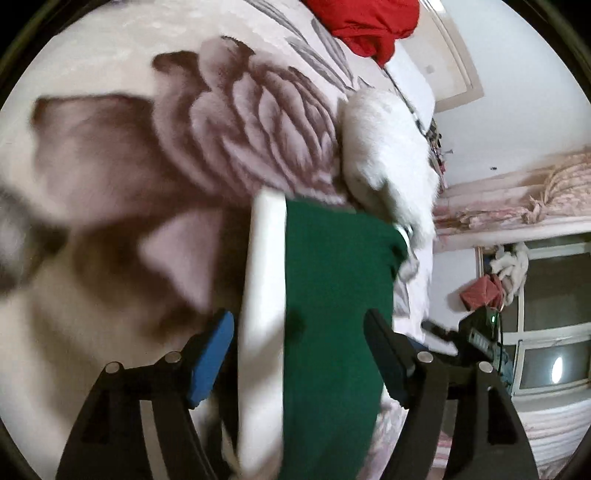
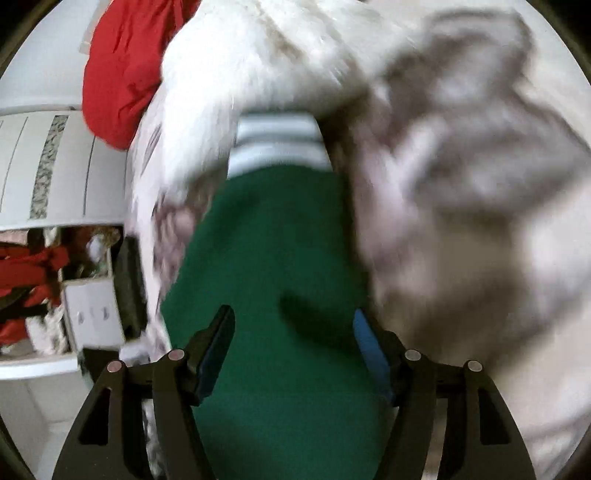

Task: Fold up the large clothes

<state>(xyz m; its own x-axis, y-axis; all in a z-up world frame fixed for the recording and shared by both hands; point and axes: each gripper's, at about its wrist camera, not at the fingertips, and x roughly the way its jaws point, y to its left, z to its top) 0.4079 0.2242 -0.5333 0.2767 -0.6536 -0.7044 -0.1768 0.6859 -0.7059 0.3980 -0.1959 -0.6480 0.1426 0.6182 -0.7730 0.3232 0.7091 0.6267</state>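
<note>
Left claw (image 1: pixel 299 354) pitched steeply down over the bed, jaws spread, blue pads (image 1: pixel 208 360) clear of the cloth: released. Green garment (image 1: pixel 328 295) with a white stripe (image 1: pixel 264 295) along its left side runs up between the jaws and lies flat on the floral blanket (image 1: pixel 229 122). Left of it, blanket only, smeared by motion blur. Past the garment's far end a white fluffy garment (image 1: pixel 388 140) is piled up; red cloth (image 1: pixel 365 22) sits beyond that at the top edge. Far right: curtains (image 1: pixel 524 192), window (image 1: pixel 554 332), and a dark device (image 1: pixel 480 332) just off the right finger

Right claw (image 2: pixel 293 354) also tilted down, jaws apart, nothing pinched: released. Left side of view: white cabinet (image 2: pixel 48 166), clutter below it, red cloth (image 2: pixel 118 74) at top. Centre: same green garment (image 2: pixel 273 258) passes between the jaws, ending in a blue-and-white striped band (image 2: pixel 279 147). White fluffy garment (image 2: pixel 240 66) butts against that band and overlaps it at the upper left. Right: floral blanket (image 2: pixel 480 184), heavily blurred
</note>
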